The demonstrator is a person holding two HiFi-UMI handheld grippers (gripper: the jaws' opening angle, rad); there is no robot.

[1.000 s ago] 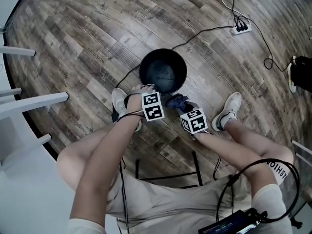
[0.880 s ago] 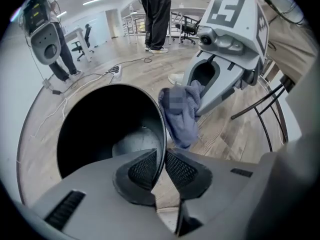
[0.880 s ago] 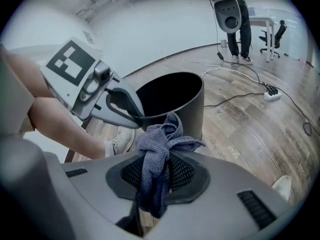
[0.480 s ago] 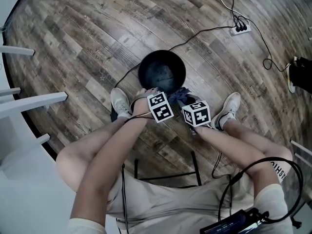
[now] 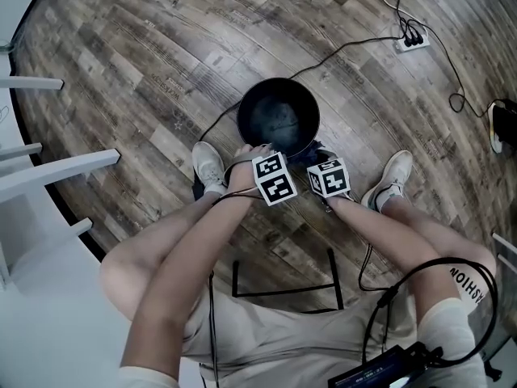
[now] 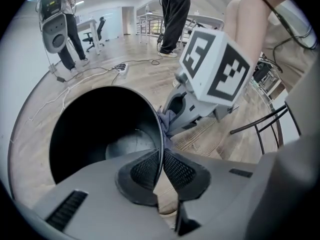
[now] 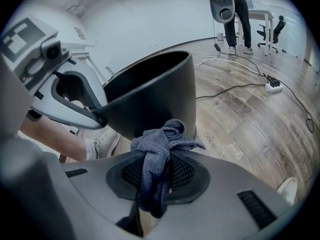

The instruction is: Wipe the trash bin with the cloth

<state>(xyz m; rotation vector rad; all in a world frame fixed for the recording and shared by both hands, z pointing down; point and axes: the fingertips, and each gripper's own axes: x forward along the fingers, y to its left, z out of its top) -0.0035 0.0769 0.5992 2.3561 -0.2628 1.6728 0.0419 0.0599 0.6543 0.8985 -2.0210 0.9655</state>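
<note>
With the fingers (image 6: 145, 170) of the left gripper (image 6: 162, 154) pinched shut on the near rim of the trash bin (image 6: 105, 134), steadies it on the floor (image 5: 161, 71). Rightward, clamps the bunched cloth (image 7: 159, 146) in the closed right gripper (image 7: 157, 171), close against the bin's outer wall. Probably mid-wipe; next calls for pressing and sweeping along that wall. Reads "SHION" on the shorts (image 5: 468, 285); floor print illegible.

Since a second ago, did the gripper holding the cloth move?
Yes. The right gripper went forward, closer to the trash bin, judged against the power strip.
</note>
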